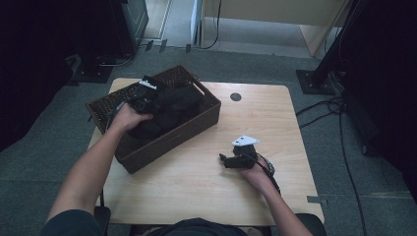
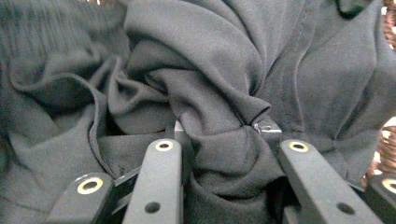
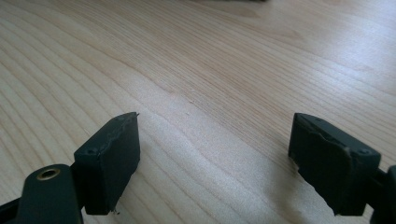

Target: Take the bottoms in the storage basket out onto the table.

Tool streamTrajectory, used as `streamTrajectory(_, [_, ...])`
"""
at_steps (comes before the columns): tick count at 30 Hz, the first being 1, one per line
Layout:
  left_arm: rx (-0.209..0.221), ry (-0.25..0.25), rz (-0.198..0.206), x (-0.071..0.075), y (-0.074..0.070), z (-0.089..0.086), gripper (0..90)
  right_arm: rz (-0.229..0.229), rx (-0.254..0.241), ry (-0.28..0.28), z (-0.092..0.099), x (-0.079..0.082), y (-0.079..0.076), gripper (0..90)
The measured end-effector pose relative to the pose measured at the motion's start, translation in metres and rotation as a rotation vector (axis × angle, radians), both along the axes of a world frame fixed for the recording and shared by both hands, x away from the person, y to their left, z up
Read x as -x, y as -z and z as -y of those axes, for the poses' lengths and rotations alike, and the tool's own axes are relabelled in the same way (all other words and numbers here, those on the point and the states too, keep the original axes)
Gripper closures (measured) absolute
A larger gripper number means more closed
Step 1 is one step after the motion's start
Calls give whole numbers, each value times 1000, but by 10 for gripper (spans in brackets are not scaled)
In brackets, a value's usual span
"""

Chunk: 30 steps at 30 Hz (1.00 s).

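Left tongs (image 2: 224, 154) pinch a fold of soft, light, limp black cloth (image 2: 210, 84) mid-frame; grip bunched folds. Right tongs (image 3: 215, 158) gape empty over the table (image 3: 196, 60).

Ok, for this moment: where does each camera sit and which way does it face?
High view: above the person's side, looking forward and down at the table and wicker basket; both forearms show.
Left gripper view: rides the left hand-held gripper, jaws pinching a fold of black cloth.
Right gripper view: rides the right hand-held gripper, jaws apart over bare tabletop.
Shared: high and left views both show the cloth.
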<state>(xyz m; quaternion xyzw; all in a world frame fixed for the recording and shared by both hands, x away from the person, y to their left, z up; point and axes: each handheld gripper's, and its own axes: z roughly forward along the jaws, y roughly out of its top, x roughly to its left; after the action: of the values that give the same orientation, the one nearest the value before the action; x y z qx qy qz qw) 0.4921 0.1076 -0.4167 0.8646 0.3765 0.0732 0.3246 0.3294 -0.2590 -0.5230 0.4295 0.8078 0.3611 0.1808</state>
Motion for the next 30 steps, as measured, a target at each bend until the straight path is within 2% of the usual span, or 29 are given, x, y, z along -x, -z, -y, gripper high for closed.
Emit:
streamTrajectory(3, [-2, 14, 16, 3, -14, -1, 704, -2, -18, 5, 4, -3, 0, 183])
streamTrajectory(4, [10, 17, 25, 4, -19, -1, 704, -6, -24, 10, 5, -3, -1, 183])
streamTrajectory(7, [23, 17, 42, 8, -26, -2, 704, -30, -80, 7, 9, -4, -3, 201])
streamTrajectory(10, [30, 23, 52, 12, -35, 1, 704, 0, -36, 22, 15, -4, -4, 208])
streamTrajectory(12, [29, 32, 57, 13, -42, 2, 704, -26, -18, 24, 19, -8, -5, 198])
streamTrajectory(14, [34, 42, 62, 16, -50, 4, 704, -17, 6, 26, 22, -10, -7, 199])
streamTrajectory(20, [78, 54, 84, 23, -82, 5, 704, -26, -2, 40, 30, -24, -12, 191])
streamTrajectory(23, [101, 54, 87, 27, -91, 5, 704, -25, -7, 43, 32, -27, -14, 191])
streamTrajectory(24, [113, 70, 96, 32, -100, 5, 704, -26, -6, 53, 37, -30, -14, 191])
streamTrajectory(26, [119, 81, 107, 37, -107, 6, 704, -29, -5, 60, 40, -30, -13, 191])
streamTrajectory(28, [115, 97, 138, 42, -115, 8, 703, -43, -18, 69, 43, -31, -12, 187])
streamTrajectory(30, [123, 107, 153, 48, -124, 10, 703, -48, -10, 73, 45, -31, -11, 188])
